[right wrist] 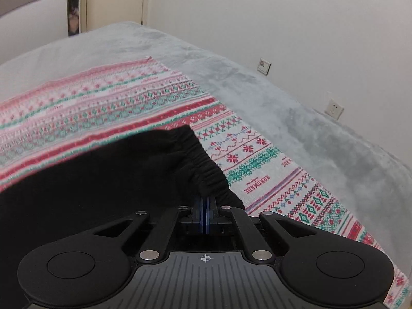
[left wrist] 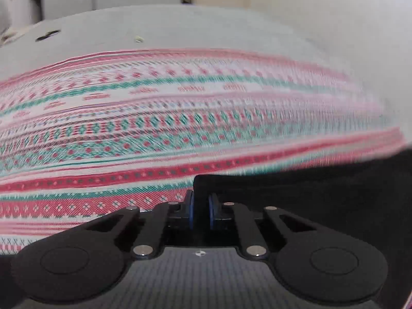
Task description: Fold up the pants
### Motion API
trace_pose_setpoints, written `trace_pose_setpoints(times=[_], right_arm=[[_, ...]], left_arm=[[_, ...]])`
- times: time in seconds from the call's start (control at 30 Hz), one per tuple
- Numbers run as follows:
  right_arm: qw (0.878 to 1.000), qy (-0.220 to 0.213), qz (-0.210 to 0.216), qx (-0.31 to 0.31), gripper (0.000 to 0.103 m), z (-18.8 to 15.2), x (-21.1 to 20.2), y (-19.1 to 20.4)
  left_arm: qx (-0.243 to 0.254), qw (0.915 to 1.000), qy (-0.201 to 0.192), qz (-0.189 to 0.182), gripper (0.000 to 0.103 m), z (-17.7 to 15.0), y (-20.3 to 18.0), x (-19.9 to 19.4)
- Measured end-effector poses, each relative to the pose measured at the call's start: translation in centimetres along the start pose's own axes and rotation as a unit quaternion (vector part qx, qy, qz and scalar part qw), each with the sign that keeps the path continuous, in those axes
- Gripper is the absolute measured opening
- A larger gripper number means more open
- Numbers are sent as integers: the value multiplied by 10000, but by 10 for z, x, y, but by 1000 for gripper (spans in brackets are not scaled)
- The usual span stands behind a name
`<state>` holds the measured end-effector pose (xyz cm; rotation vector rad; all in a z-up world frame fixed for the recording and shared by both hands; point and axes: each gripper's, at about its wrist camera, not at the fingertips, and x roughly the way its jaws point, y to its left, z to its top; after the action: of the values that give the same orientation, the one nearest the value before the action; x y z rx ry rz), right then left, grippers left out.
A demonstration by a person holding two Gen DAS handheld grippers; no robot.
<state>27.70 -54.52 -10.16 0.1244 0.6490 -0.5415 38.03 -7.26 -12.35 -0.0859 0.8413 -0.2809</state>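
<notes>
The pants (right wrist: pixel 108 180) are black and lie on a patterned blanket (right wrist: pixel 257 159) spread over a grey bed (right wrist: pixel 283 97). In the right wrist view they fill the lower left of the frame, and their gathered elastic waistband (right wrist: pixel 206 164) runs from the frame's middle down toward the right gripper (right wrist: pixel 205 206). That gripper's blue pads are pressed together on the near end of the waistband, so it pinches the cloth there. In the left wrist view the pants (left wrist: pixel 309 193) come in from the lower right, with a straight edge and corner ending just above the left gripper (left wrist: pixel 201 206). Its pads stand close with a narrow gap, and the black edge drops into that gap; it looks pinched, though the blur of this view leaves the contact a little unsure. The relation that matters: each gripper has the garment directly ahead of its fingertips, at its own end of what seems one edge, and the bulk of the cloth stretches away sideways between them, toward the left of the right view and the right of the left view. My judgement is that the long axis runs across the blanket's stripes rather than along them, so the fold would carry this held edge over the rest. Neither hand is nearer; both are at the cloth.
</notes>
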Motion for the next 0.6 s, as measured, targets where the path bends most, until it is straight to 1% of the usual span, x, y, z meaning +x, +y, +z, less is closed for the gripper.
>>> trace_pose_setpoints(times=[0.07, 0.1, 0.13, 0.2, 0.23, 0.27, 0.33, 0.37, 0.4, 0.47, 0.5, 0.53, 0.57, 0.6], right_arm=[[9996, -264, 84, 27, 0, 4, -11, -2], [9991, -408, 94, 31, 0, 6, -18, -2], [9986, -530, 78, 49, 0, 8, -24, -1], [9981, -606, -93, -4, 0, 10, -28, 2], [9980, -575, -269, -78, 0, 8, -26, 4], [9977, -482, -428, -214, 0, 6, -22, 8], [9971, -208, -614, -409, 0, -2, -6, 14], [9963, -68, -696, -497, 0, -6, 4, 16], [9956, -23, -738, -583, 0, -10, 11, 17], [9942, -60, -841, -661, 0, -11, 13, 20], [9947, -103, -841, -580, 0, -10, 9, 20], [9958, -260, -738, -484, 0, -7, 2, 19], [9961, -590, -543, -362, 0, -3, -13, 18], [9953, -856, -415, -205, 0, 2, -27, 15]], left_arm=[[-356, 9988, -328, -112, 29, 5, 9, -13], [-576, 9968, -528, -159, 29, 8, 13, -20], [-789, 9944, -671, -211, 25, 9, 16, -26], [-1309, 9872, -868, -277, 25, 7, 23, -28], [-1422, 9853, -915, -229, 25, 4, 22, -23], [-1403, 9861, -885, -104, 26, 1, 16, -17], [-1086, 9922, -560, 234, 27, -9, 2, 8], [-1008, 9926, -603, 308, 27, -14, 0, 14], [-1017, 9920, -700, 273, 28, -16, 2, 13], [-1340, 9887, -668, 50, 29, -16, 12, 7], [-1557, 9858, -626, -80, 31, -15, 19, 3], [-1649, 9843, -615, -161, 31, -18, 25, -3], [-1620, 9845, -650, -178, 31, -18, 27, -10], [-1494, 9860, -728, -137, 34, -18, 27, -14]])
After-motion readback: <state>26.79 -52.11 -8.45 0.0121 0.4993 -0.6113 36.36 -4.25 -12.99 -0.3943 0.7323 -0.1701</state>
